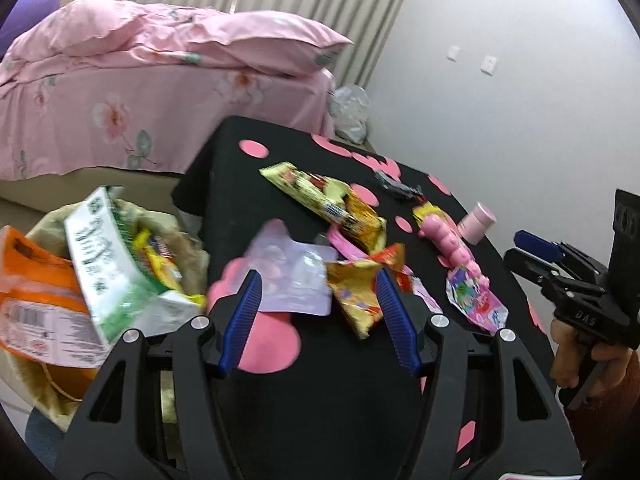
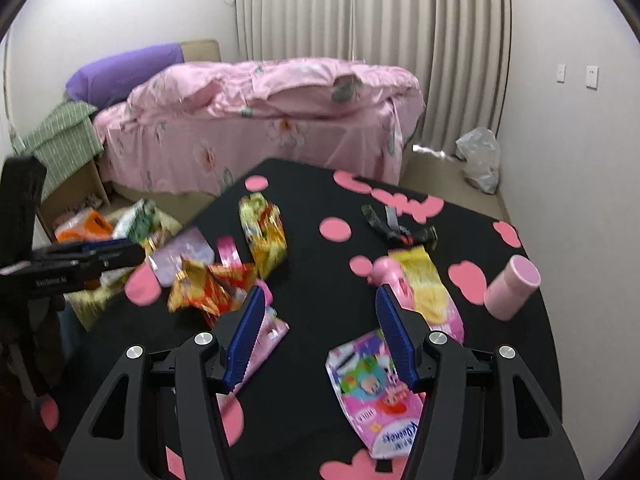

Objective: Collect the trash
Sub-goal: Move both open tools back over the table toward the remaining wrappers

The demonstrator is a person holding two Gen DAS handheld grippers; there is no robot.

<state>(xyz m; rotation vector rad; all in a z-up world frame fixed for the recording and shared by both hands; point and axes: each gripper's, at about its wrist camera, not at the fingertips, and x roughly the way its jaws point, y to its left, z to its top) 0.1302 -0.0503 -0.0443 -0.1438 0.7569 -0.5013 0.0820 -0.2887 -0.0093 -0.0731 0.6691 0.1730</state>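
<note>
Snack wrappers lie scattered on a black table with pink spots (image 1: pixel 320 380) (image 2: pixel 312 280). My left gripper (image 1: pixel 318 284) is open and empty above a pale purple pouch (image 1: pixel 288 272) and a gold-red wrapper (image 1: pixel 360 292). My right gripper (image 2: pixel 320 304) is open and empty over the table, between a pink wrapper (image 2: pixel 268 332) and a pink cartoon pouch (image 2: pixel 376 396). A trash bag (image 1: pixel 52 240) at the table's left edge holds a green-white carton (image 1: pixel 112 256) and an orange pack (image 1: pixel 36 300). A yellow wrapper (image 1: pixel 320 196) (image 2: pixel 264 236) lies farther back.
A pink toy (image 1: pixel 452 244), a pink cup (image 1: pixel 478 222) (image 2: pixel 512 286) and a grey clip (image 1: pixel 400 188) (image 2: pixel 396 228) sit on the table's right side. A bed with pink bedding (image 2: pixel 260 120) stands behind. A plastic bag (image 2: pixel 480 160) lies on the floor by the wall.
</note>
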